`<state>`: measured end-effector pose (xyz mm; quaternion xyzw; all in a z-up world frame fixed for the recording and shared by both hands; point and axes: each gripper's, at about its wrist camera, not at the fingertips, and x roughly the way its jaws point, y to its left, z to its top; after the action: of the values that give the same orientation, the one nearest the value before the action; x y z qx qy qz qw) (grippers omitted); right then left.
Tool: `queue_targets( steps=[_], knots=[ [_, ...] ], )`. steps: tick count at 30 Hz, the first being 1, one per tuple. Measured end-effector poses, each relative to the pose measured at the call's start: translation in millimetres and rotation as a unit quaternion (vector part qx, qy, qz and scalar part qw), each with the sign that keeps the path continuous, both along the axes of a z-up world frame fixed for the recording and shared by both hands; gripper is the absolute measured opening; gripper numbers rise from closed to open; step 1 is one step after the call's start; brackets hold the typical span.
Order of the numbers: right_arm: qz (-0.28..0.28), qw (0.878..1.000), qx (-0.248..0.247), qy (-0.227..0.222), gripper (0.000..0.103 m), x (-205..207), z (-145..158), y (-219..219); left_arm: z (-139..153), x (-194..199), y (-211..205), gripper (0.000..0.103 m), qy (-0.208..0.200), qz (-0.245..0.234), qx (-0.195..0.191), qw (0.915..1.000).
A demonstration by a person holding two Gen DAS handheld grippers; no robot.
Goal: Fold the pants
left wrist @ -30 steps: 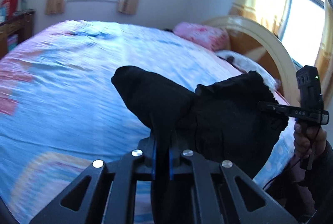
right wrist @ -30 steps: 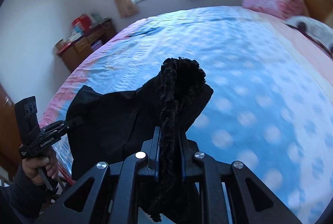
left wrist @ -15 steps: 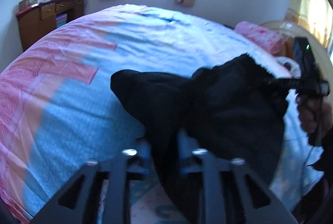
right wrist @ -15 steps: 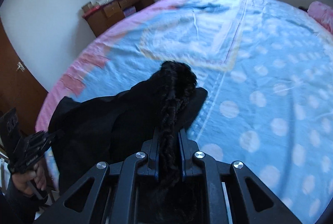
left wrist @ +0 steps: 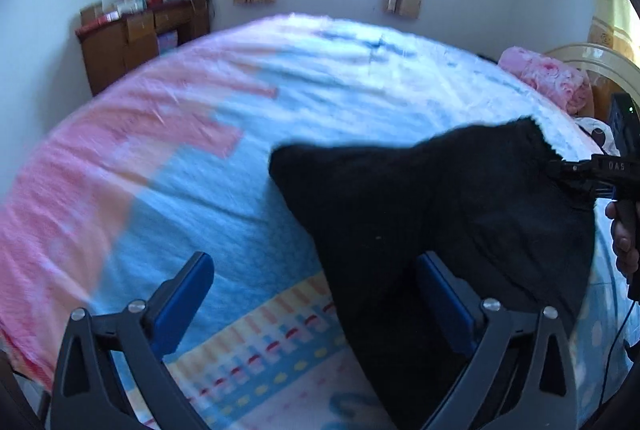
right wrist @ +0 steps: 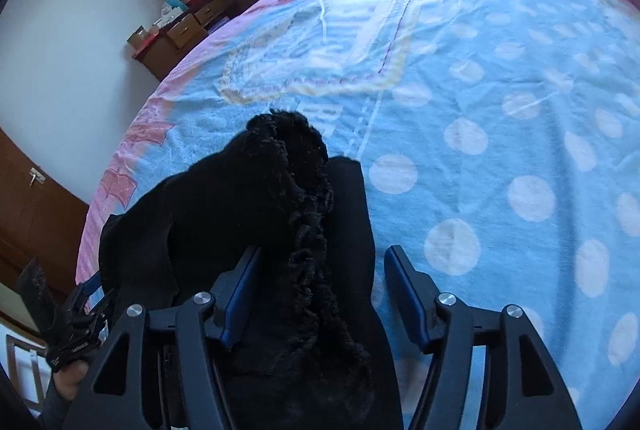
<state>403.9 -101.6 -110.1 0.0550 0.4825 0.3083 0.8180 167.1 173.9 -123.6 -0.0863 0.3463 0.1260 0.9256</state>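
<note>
On the bed [left wrist: 248, 158], near its front edge, black pants [left wrist: 420, 214] lie bunched on the blue and pink blanket. Left hand-held gripper [left wrist: 316, 306] has its jaws opening and spread wide; the dark cloth lies just beside the right blue pad, with no pad pressing on it. Right hand-held gripper [right wrist: 320, 294] has its jaws opening too, with the fuzzy waistband [right wrist: 308, 198] loose between the pads. A wooden dresser [left wrist: 136, 42] stands by the wall.

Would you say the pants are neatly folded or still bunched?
Bunched: the black pants lie in a rumpled heap on the bed, no flat folds visible.
</note>
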Motion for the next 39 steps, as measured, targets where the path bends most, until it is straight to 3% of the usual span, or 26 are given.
queue_targets(
  steps=[8, 14, 19, 23, 26, 39],
  knots=[
    [-0.109, 0.989, -0.036, -0.093, 0.065, -71.6, 57.0, -52.5, 38.5, -47.4, -39.4, 0.103, -0.038, -0.018, 0.011, 0.9991],
    [-0.079, 0.981, -0.055, -0.168, 0.067, -192.4, 78.6, -54.5, 52.2, -83.8, -73.5, 0.103, -0.039, -0.055, 0.024, 0.9975],
    [-0.083, 0.976, -0.057, -0.192, 0.068, -250.0, 79.0, -49.2, 60.5, -110.7, -81.9, 0.103, -0.056, -0.068, 0.011, 0.9961],
    [-0.066, 0.968, -0.054, -0.235, 0.069, -274.5, 95.7, -32.4, 68.9, -117.8, -91.4, 0.103, -0.063, -0.073, 0.018, 0.9952],
    [-0.050, 0.972, -0.041, -0.224, 0.069, -280.7, 101.1, -29.1, 76.1, -123.8, -102.4, 0.103, -0.072, -0.085, 0.029, 0.9934],
    [-0.049, 0.964, -0.049, -0.257, 0.069, -299.6, 119.2, -27.9, 88.0, -128.4, -100.8, 0.103, -0.083, -0.076, 0.038, 0.9930]
  ],
)
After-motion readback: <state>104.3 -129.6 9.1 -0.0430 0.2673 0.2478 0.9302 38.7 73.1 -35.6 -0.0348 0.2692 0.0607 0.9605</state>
